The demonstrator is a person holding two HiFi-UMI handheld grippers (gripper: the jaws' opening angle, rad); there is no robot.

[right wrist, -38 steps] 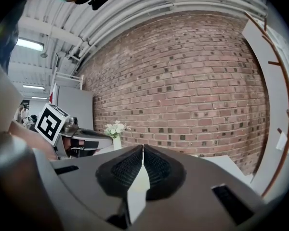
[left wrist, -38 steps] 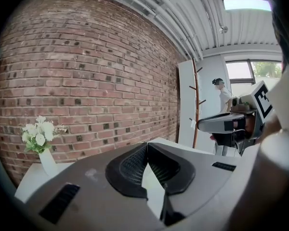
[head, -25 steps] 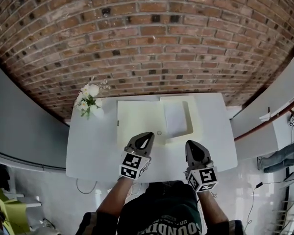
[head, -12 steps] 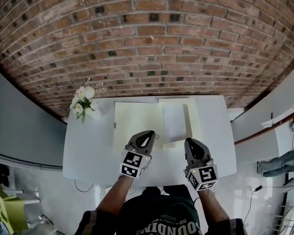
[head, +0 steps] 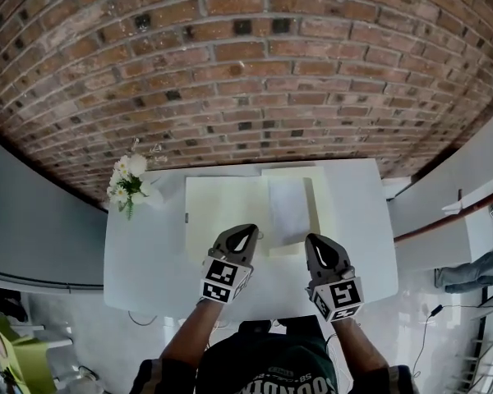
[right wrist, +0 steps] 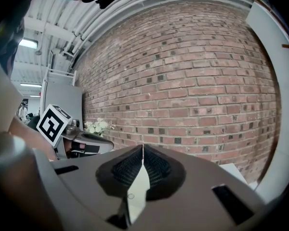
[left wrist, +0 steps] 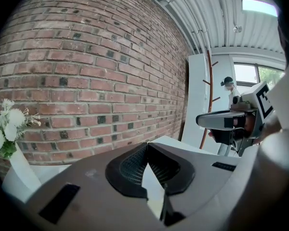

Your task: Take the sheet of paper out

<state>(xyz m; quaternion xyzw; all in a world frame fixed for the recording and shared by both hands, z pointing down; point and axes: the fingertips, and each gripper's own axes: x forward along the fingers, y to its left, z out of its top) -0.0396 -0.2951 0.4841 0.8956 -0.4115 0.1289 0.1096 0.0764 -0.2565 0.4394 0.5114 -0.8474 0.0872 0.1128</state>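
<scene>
**Brick wall, white table: sheet ahead of two closed grippers**

A red brick wall [head: 246, 72] is rising behind the white rectangular table [head: 140, 257]. A pale yellow flat folder [head: 222, 208] is lying on the table, and the white sheet of paper [head: 289, 208] is resting on the folder's right half, with its long axis running from 12 to 6 o'clock. The sheet is lying at 1 o'clock from the left gripper [head: 246, 231] and at 11 o'clock from the right gripper [head: 314, 240], which seems nearer. Both jaw pairs are pressing together and holding nothing.

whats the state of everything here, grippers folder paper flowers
left gripper: shut, empty
right gripper: shut, empty
folder: open, lying flat
sheet of paper: lying on the folder's right half, not yet taken out
flowers: standing upright
</scene>
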